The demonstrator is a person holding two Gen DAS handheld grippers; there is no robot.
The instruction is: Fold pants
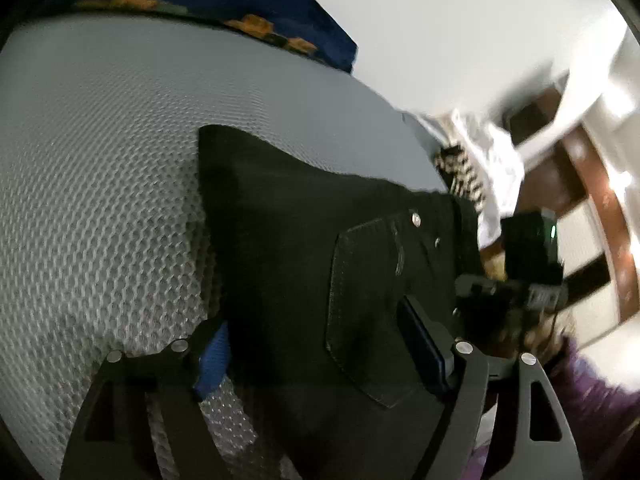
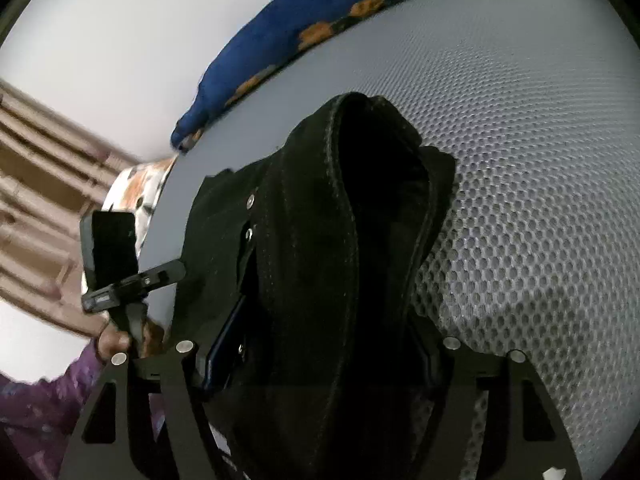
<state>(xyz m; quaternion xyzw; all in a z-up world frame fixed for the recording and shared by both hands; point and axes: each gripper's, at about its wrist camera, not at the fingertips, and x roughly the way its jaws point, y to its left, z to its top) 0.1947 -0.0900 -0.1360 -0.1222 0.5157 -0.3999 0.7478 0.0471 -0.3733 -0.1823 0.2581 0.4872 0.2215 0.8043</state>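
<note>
Fingers first: on my left gripper [image 1: 324, 344] the two pads stand well apart, the blue one [image 1: 212, 356] at the edge of the black pants [image 1: 304, 216] over the mesh, the dark one [image 1: 420, 344] lying on the back pocket [image 1: 384, 304]. Neither pad pinches cloth, so I call that hand open with the denim spread under and between the fingers. My right gripper [image 2: 316, 364] straddles a thick bunched ridge of the same pants, the waistband end with its rivets [image 2: 251, 201] just beside my left-hand pad [image 2: 228, 340]. The other pad is sunk in shadow behind the fold, so I cannot tell whether those fingers press the fabric or merely stand around it.

Both views show the pants lying on a grey mesh mattress [image 1: 100, 184], near its edge, with a blue patterned cushion [image 2: 280, 48] well apart at the far side.

By my judgement this is heavy, stiff-ish denim: it will hold a crease, drag rather than slide on the mesh, and sag if lifted by one layer. I would take it at the waistband seam and at a hem, through all layers, where the stitching gives a firm bite.
</note>
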